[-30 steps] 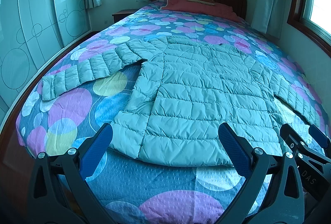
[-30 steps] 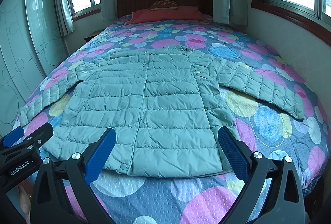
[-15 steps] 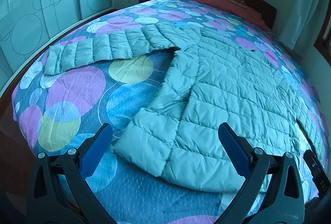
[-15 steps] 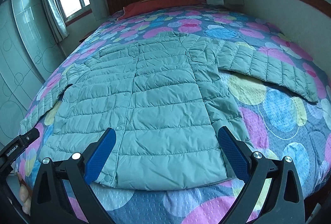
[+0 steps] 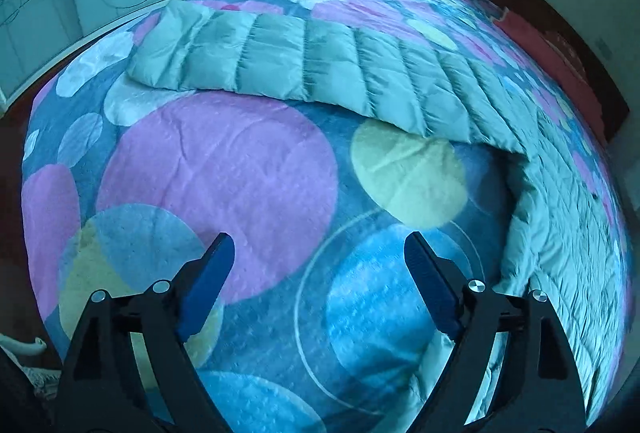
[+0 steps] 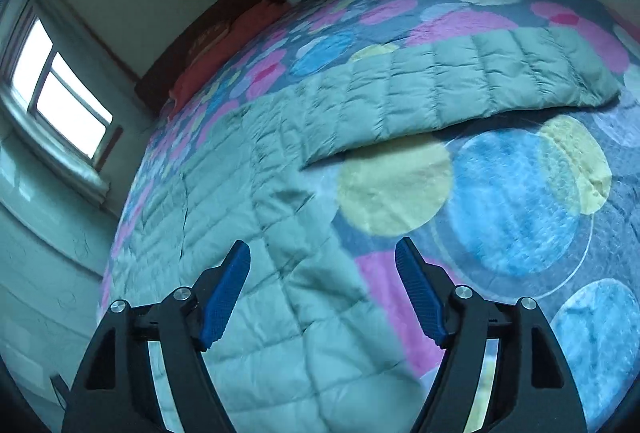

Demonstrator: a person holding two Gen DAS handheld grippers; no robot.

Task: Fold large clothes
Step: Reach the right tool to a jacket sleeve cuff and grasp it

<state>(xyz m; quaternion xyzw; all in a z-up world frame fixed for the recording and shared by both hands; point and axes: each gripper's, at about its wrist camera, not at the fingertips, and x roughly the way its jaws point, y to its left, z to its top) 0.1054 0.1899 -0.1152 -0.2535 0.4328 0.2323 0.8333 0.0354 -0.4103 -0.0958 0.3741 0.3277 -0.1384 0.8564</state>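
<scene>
Lying flat on the bed's circle-patterned bedspread [image 5: 224, 169], the pale green quilted down jacket [image 6: 256, 193] has both sleeves stretched out sideways. The left tongs [image 5: 318, 261] hang over bare bedspread, below the left sleeve [image 5: 304, 65], jaws closing with nothing between them. The right tongs [image 6: 322, 265] hover above the jacket's side edge, jaws narrowing too, the fabric ungripped.

The left hand-held gripper [image 5: 318, 253] and the right hand-held gripper [image 6: 322, 257] look alike: black angular plastic frames with triangular cut-outs, round silver screws at the pivots, and ribbed blue finger pads [image 6: 226, 291].
</scene>
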